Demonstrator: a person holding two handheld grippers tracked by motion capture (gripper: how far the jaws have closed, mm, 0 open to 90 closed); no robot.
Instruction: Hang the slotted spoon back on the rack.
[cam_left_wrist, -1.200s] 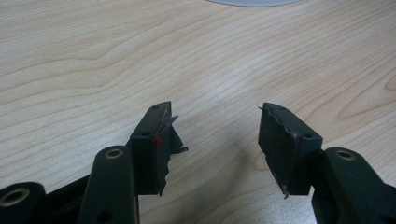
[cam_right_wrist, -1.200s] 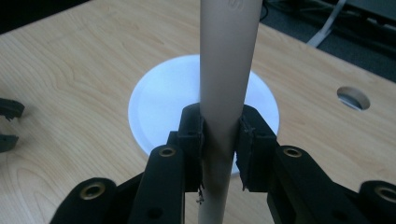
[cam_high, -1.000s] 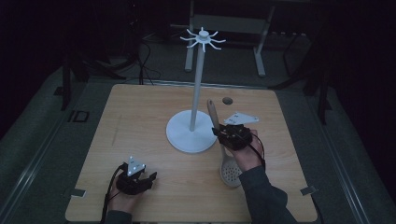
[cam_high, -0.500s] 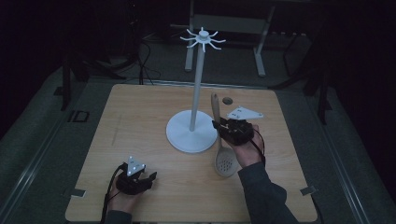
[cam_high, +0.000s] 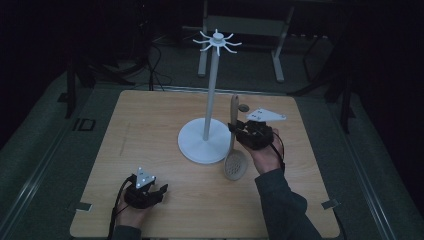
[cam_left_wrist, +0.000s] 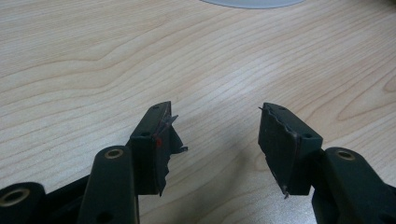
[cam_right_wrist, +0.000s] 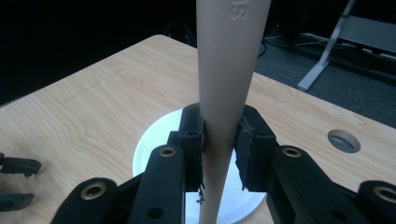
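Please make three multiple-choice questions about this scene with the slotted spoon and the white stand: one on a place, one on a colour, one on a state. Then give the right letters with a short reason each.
1. Where does the white stand rest?
A. near the middle of the wooden table
B. on the floor
C. at the table's left edge

2. What colour is the slotted spoon?
A. red
B. beige
C. blue

3. What is the state of the left claw?
A. shut on the spoon
B. open with nothing in it
C. shut on the stand

Answers: 1 A, its round base sits mid-table in the high view. 2 B, the handle is beige in the right claw. 3 B, its jaws stand apart over bare wood.
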